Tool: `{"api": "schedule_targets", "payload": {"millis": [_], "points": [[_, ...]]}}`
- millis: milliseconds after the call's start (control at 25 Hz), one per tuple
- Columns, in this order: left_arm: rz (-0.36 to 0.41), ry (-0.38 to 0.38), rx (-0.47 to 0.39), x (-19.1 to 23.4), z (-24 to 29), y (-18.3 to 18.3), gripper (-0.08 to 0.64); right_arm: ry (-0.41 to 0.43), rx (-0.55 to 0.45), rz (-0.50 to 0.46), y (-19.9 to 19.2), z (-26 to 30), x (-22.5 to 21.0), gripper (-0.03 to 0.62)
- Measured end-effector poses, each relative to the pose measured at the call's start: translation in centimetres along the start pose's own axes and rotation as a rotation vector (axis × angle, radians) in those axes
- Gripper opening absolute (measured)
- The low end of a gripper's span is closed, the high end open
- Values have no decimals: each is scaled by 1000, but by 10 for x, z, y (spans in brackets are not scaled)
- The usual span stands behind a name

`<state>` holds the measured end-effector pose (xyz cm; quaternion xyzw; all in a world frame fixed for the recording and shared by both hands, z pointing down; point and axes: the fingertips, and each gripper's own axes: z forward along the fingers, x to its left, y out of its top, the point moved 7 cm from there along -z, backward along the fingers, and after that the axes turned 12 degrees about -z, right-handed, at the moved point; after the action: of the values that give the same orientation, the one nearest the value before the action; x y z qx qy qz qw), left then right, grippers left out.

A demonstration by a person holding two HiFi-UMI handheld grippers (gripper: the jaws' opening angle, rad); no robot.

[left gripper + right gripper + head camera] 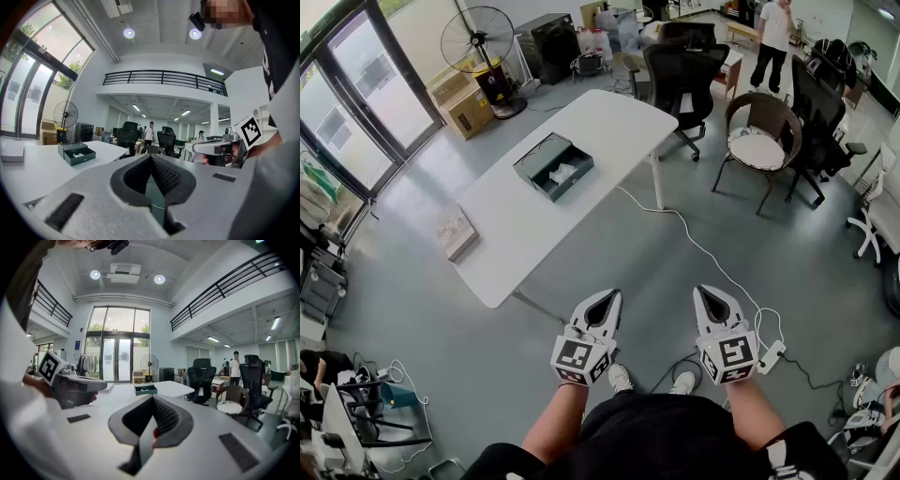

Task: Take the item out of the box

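Distance separates both tools from the job: the dark green box sits open on the white desk, well apart from the person, who stands on the grey floor short of the desk's near end. A pale item lies in the box's tray, untouched, so the removal has not begun. The left gripper and right gripper are held side by side in front of the body, roughly level and aimed toward the desk, each with its jaws brought together on nothing; that reads as a carrying posture for the approach, not a reach. The box's lid is swung back, which should leave the item reachable from above. A flat pale package rests near the desk's near corner, apart from the box. A white cable trails across the floor between person and desk, a likely tripping point.
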<state>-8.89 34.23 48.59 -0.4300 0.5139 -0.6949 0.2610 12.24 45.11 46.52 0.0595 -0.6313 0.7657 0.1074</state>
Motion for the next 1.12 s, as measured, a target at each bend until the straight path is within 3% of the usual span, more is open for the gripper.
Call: {"api": "schedule_targets", "payload": {"millis": [400, 760, 1120], "points": [[28, -41, -6, 31, -23, 9, 8, 38, -27, 6, 17, 28, 40, 5], [31, -50, -6, 85, -58, 19, 8, 23, -66, -18, 35, 59, 95, 5], [20, -31, 9, 106, -59, 16, 8, 46, -68, 17, 35, 79, 101, 6]]}}
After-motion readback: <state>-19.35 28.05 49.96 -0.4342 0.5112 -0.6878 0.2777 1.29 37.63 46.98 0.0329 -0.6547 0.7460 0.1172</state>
